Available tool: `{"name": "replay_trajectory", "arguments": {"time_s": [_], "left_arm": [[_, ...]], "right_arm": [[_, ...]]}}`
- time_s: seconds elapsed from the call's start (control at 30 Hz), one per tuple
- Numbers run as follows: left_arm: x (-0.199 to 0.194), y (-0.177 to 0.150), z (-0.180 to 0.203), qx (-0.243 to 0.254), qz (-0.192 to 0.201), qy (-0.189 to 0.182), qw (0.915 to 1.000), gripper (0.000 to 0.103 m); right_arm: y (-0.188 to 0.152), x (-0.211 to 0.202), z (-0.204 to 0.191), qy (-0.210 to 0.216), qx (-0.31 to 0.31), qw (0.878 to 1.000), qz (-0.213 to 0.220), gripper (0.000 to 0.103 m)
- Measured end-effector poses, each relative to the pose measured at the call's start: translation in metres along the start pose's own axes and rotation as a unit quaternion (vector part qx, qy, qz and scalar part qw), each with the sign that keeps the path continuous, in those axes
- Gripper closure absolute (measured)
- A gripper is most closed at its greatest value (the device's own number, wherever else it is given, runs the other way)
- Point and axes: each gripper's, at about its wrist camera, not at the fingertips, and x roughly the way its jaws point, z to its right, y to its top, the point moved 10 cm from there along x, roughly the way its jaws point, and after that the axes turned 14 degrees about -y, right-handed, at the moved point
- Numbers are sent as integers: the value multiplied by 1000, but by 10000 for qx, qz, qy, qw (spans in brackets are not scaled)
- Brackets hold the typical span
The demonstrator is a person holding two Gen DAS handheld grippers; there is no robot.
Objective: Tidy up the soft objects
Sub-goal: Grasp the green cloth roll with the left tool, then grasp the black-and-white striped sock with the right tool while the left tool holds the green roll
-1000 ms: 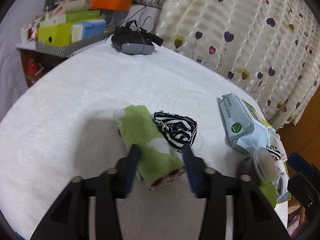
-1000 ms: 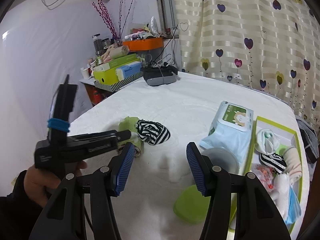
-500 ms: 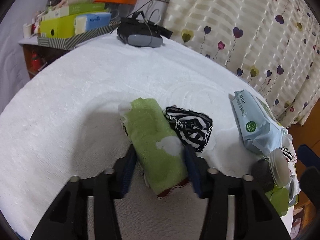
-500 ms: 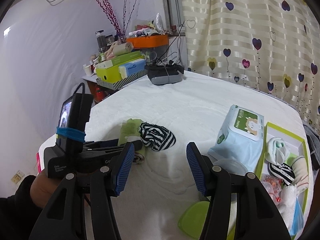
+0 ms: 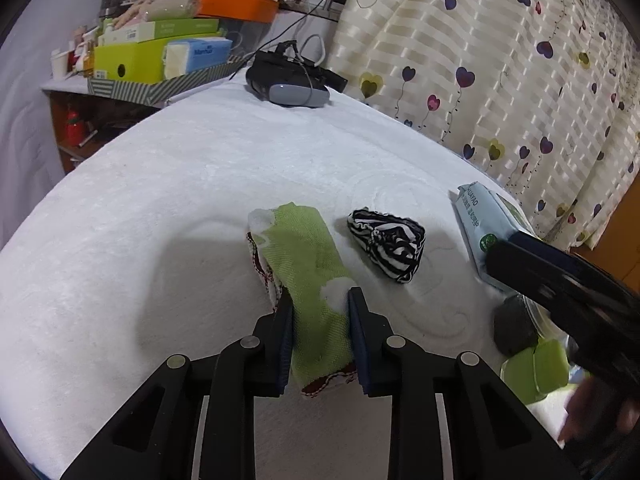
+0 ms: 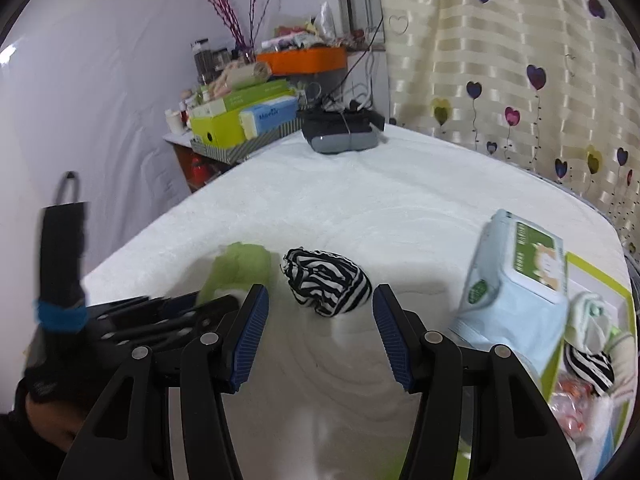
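While the left wrist view is looking down over the bed [image 5: 168, 208], the left gripper [image 5: 320, 304] is pinching the near half of a folded green cloth [image 5: 308, 264], its jaws having just been closing until both pads are pressing on the fabric. That cloth is lying on the white cover toward the near edge, its far end pointing up the bed. Just beside it on the right, apart from it, a rolled black-and-white striped piece [image 5: 390, 242] is resting on the cover. Further right, near the bed's right edge, a pale blue pack of wipes [image 5: 478, 220] is lying, and the dark body of the right gripper is crossing in front of it, with a green lid [image 5: 536, 368] showing below. A grey headset [image 5: 292, 82] is sitting at the far edge.

Seen from the right wrist view, the right gripper [image 6: 320, 308] is hanging with its jaws spread wide on either side of the striped piece [image 6: 326, 284], the pads not touching it. To the left, the left gripper [image 6: 224, 300] is reaching onto the green cloth [image 6: 240, 264]. At the right edge, the wipes pack [image 6: 512, 292] is leaning against a green-rimmed tray [image 6: 600, 268] holding other rolled soft things.
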Motion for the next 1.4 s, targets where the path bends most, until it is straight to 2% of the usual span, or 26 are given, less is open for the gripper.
{"name": "replay_trajectory", "arguments": {"time_s": [0.17, 0.27, 0.4, 0.43, 0.63, 0.77, 0.83, 0.87, 0.9, 1.0, 1.03, 1.13, 1.4], "left_arm": [[-9, -3, -10, -51, -22, -63, 10000, 78], [-11, -3, -13, -99, -12, -166, 9998, 71], [-15, 0, -12, -237, 95, -411, 9988, 53], [-14, 1, -13, -246, 119, -411, 9988, 52], [4, -2, -23, -404, -86, -191, 9990, 52], [12, -4, -25, -427, -136, -102, 9989, 52], [14, -3, -25, -378, -134, -33, 9992, 52], [15, -2, -25, -365, -133, -6, 9992, 52], [16, -2, -25, -330, -136, 40, 9994, 54], [16, -3, -25, -298, -143, 86, 9994, 65], [15, -3, -25, -302, -148, 72, 9994, 69], [12, -4, -23, -241, -143, 88, 9996, 73], [-12, -3, -5, 35, 59, 212, 9998, 75]], "right_arm": [[-1, 35, -6, -148, 75, 9988, -459, 48], [-1, 52, -8, -213, 135, 9976, -645, 48], [-1, 69, -14, -284, 184, 9963, -794, 48], [-2, 73, -14, -295, 202, 9958, -842, 48], [-10, 97, -16, -465, 205, 9922, -1137, 48], [-10, 100, -10, -620, 266, 9909, -1169, 48], [-9, 99, -10, -691, 211, 9909, -1132, 61], [-9, 99, -10, -718, 195, 9911, -1107, 73], [-9, 97, -9, -702, 201, 9912, -1101, 80], [-9, 94, -9, -630, 173, 9921, -1069, 90], [-9, 93, -9, -592, 201, 9925, -1053, 91], [-9, 83, -9, -486, 203, 9941, -953, 91], [-3, 31, -9, -260, 212, 9984, -448, 92]]}}
